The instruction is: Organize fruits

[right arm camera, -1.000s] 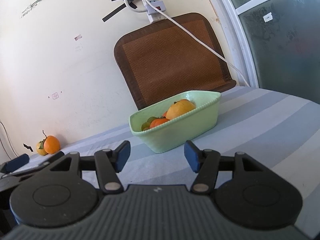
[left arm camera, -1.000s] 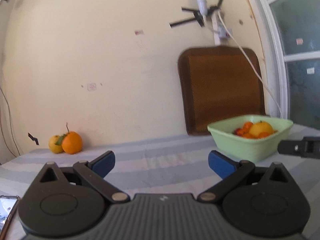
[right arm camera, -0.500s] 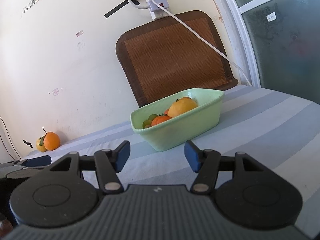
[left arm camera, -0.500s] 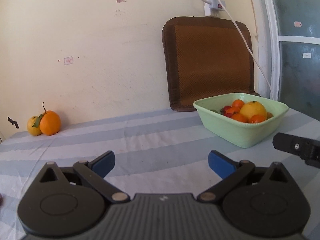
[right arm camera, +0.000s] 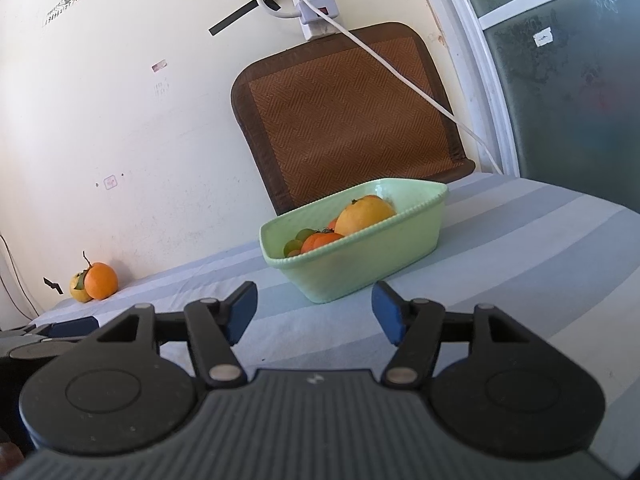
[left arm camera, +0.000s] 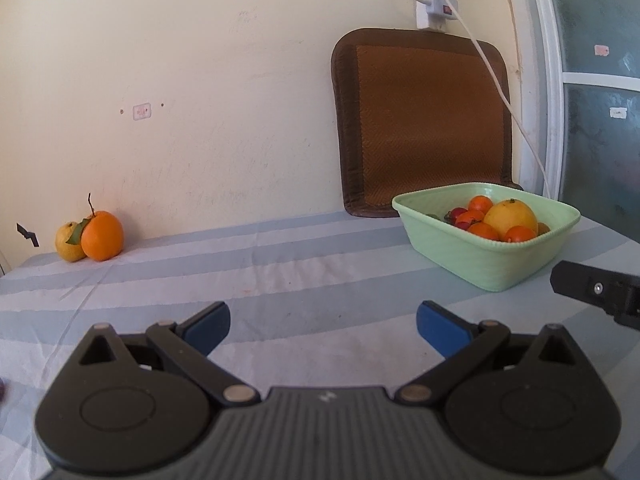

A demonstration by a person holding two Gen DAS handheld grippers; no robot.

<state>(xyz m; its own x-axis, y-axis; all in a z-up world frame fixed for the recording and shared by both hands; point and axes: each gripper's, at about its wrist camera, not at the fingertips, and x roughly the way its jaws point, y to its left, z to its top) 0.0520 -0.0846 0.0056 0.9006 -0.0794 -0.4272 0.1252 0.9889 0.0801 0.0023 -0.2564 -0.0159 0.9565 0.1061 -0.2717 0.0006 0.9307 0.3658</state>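
Note:
A light green basket [left arm camera: 472,256] stands at the right of the striped table and holds a large yellow fruit [left arm camera: 510,216], small oranges and other small fruits. It also shows in the right wrist view [right arm camera: 352,264]. An orange [left arm camera: 102,236] with a stem and a yellow fruit [left arm camera: 70,242] sit against the wall at the far left; both show in the right wrist view too, the orange [right arm camera: 101,281] in front. My left gripper [left arm camera: 322,326] is open and empty above the table. My right gripper [right arm camera: 314,308] is open and empty, just short of the basket.
A brown woven mat [left arm camera: 424,120] leans on the wall behind the basket. A white cable [left arm camera: 496,72] hangs from a power strip [left arm camera: 430,4] above it. A glass door [left arm camera: 596,120] is at the right. A finger of the right gripper [left arm camera: 600,290] shows at the right edge.
The left wrist view has tilted down and swung a little, so the wall objects sit higher and the table fills more of the frame. Both grippers stay open.

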